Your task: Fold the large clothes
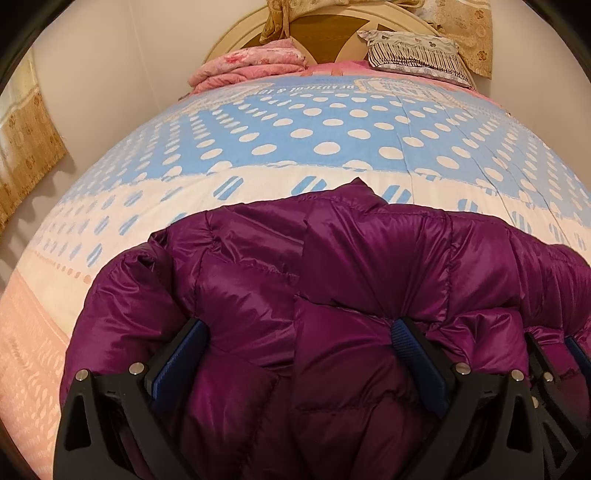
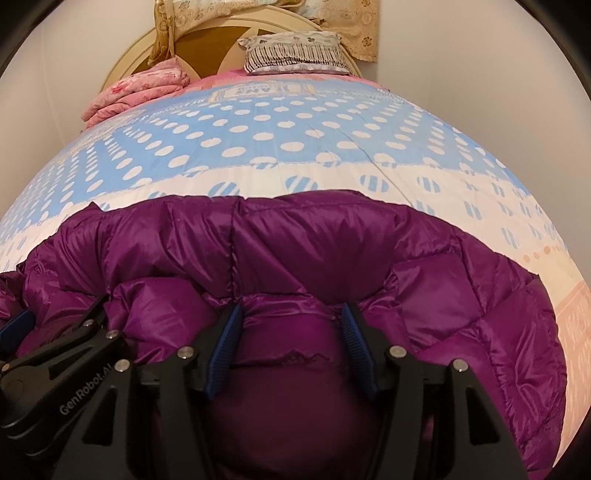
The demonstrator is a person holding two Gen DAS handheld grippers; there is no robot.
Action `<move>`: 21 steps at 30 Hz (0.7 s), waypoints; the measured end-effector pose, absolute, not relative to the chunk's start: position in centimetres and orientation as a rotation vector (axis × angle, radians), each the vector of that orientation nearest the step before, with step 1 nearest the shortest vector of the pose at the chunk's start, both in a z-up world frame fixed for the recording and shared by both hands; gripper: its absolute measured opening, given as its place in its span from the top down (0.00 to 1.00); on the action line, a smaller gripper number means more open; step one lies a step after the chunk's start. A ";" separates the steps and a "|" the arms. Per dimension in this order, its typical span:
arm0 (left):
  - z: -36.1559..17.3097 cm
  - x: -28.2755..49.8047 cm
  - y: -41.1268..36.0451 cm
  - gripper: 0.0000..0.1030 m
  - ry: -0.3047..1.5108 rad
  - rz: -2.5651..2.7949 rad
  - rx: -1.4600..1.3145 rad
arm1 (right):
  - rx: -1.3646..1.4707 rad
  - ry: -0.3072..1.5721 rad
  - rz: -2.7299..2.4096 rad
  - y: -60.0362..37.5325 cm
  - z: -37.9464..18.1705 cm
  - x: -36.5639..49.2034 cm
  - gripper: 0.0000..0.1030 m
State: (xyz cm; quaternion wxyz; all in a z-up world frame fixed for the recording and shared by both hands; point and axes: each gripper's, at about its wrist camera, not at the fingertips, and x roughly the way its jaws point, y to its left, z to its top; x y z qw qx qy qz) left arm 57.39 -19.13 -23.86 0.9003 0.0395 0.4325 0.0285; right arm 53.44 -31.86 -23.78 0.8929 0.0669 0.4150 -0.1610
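A shiny purple quilted down jacket [image 1: 295, 266] lies bunched on the near part of the bed; it also fills the lower right wrist view [image 2: 314, 236]. My left gripper [image 1: 299, 328] stands wide open, its blue-padded fingers [image 1: 402, 332] pressed into the jacket's folds with puffy fabric bulging between them. My right gripper [image 2: 290, 314] is open too, its pads [image 2: 349, 321] straddling a puffed fold of the jacket near a seam. The two grippers are side by side; the right one shows at the left view's right edge [image 1: 554, 354], the left one at the right view's left edge [image 2: 55, 332].
The bed is covered by a blue and white polka-dot quilt [image 1: 314, 122] with pink borders. A folded pink blanket [image 1: 247, 62] and a striped pillow [image 1: 413, 51] lie by the round headboard [image 1: 332, 22]. Walls close in on both sides.
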 end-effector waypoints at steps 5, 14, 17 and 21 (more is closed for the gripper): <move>-22.1 57.0 -17.6 0.02 0.946 -0.013 0.022 | 0.127 0.912 -0.248 -32.4 -23.0 53.7 0.30; -14.8 47.1 -13.3 0.02 0.720 -0.115 0.075 | 0.234 0.775 -0.164 -34.6 -17.1 44.7 0.14; -15.4 42.8 -10.6 0.02 0.697 -0.109 0.122 | 0.192 0.780 -0.139 -34.6 -17.3 39.9 0.08; -17.2 37.7 -6.3 0.02 0.731 -0.076 0.157 | 0.197 0.811 -0.186 -36.1 -18.9 34.2 0.08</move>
